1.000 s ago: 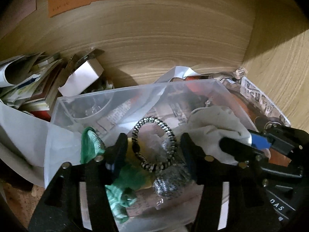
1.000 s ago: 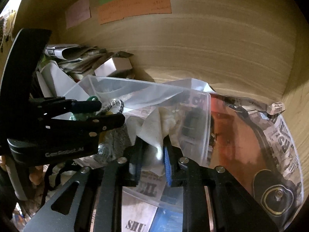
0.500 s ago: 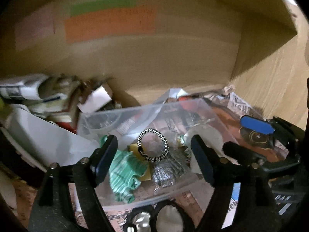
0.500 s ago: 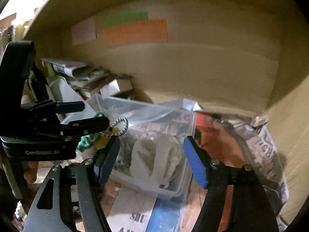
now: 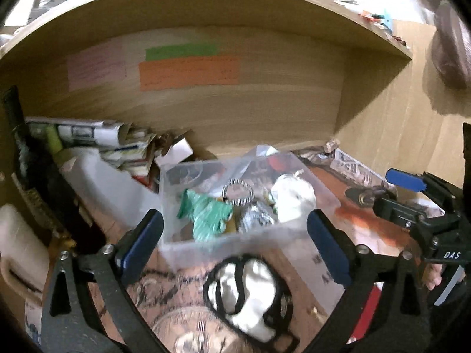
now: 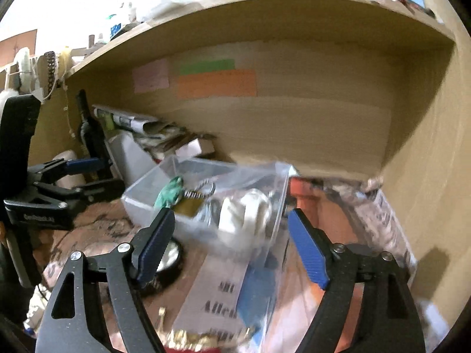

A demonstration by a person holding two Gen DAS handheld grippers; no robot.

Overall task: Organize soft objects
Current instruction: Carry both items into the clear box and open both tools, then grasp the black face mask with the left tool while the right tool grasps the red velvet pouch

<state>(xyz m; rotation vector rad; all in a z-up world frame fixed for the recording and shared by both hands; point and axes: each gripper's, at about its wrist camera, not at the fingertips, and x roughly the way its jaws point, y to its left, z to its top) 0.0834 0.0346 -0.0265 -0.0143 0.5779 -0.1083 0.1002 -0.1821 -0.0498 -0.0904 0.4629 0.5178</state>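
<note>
Several soft things fill my clear bin (image 5: pixel 244 242) at centre frame: green cloth (image 5: pixel 206 213), striped hair tie (image 5: pixel 238 195), white cloth (image 5: pixel 293 201). Below it lies a black-edged white piece (image 5: pixel 247 291). My left gripper (image 5: pixel 235 244) and right gripper (image 6: pixel 232 244) both gape, empty.

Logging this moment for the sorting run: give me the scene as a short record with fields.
setting: wooden shelf compartment lined with newspaper
container: clear plastic bin
bin contents: crumpled green cloth, black-and-white beaded ring, white soft bundle
outside bin: white cloth with black trim, on the newspaper in front
left tongs: open, empty, back from the bin
right tongs: open, empty
wall: green, orange and pink paper notes
</note>
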